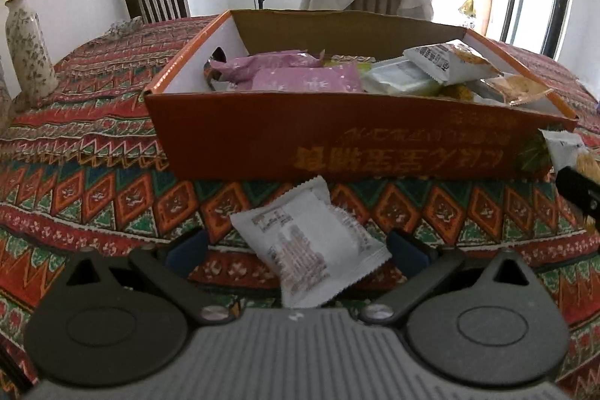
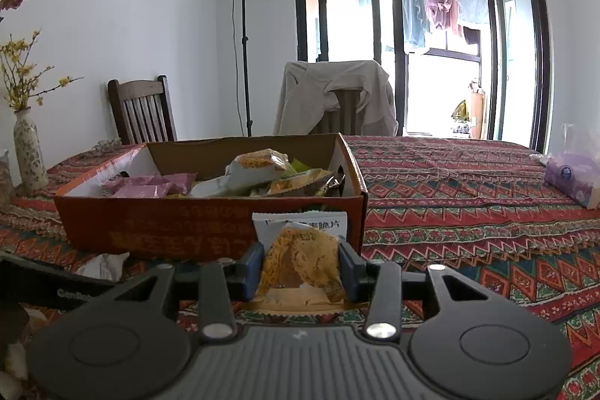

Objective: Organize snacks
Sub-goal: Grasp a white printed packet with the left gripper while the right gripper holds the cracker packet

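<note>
An orange cardboard box stands on the patterned tablecloth, holding purple, white and yellow snack packets. A white snack packet lies on the cloth in front of the box, between the wide-open fingers of my left gripper. In the right wrist view the box sits ahead and to the left. My right gripper is shut on a snack packet with yellow crisps, held upright just in front of the box's right end. That packet and the right gripper's tip show at the left view's right edge.
A floral vase with yellow twigs stands at the table's left. Two chairs are behind the table, one draped with a beige jacket. A purple tissue pack lies at the far right. A light stand is by the wall.
</note>
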Demonstrator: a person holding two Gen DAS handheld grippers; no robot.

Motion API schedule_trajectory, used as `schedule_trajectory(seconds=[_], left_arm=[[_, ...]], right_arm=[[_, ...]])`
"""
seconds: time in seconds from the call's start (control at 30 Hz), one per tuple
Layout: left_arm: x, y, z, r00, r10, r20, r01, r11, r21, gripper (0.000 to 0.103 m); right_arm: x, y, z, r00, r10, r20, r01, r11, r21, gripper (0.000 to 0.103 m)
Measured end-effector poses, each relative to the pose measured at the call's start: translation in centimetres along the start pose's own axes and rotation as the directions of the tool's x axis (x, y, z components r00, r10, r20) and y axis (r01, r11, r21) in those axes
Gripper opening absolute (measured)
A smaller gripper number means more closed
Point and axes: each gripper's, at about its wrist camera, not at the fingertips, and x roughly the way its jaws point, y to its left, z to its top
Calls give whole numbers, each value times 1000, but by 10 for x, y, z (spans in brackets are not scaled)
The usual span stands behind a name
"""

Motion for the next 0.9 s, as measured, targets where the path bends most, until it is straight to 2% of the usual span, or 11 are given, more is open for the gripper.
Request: schedule_trajectory(seconds=[0.17,0.23,0.27,0.43,0.47,0.73,0.9], left_arm=[[-2,1,-3,1000,-11,14,11,1000,-6,101],[-6,2,-4,999,-17,26,18,1000,-16,91],[-8,3,-4,999,-24,34,24,1000,-16,82],[-15,4,-5,996,-61,58,61,998,-7,71],[-16,3,-6,996,-64,67,64,998,5,61],[-36,0,-18,982,-108,156,98,993,72,58],[-58,0,-22,956,-154,251,127,984,122,58]], right_arm=[[0,0,0,1000,2,1,-2,1000,2,42],[0,0,0,1000,3,1,-3,1000,2,42],[1,0,0,1000,2,0,-2,1000,2,42],[0,-1,0,1000,1,-1,-1,1000,4,42],[0,0,0,1000,1,-1,-1,1000,4,42],[1,0,0,1000,0,-4,0,1000,6,42],[-4,-1,-1,1000,-2,21,2,1000,13,42]])
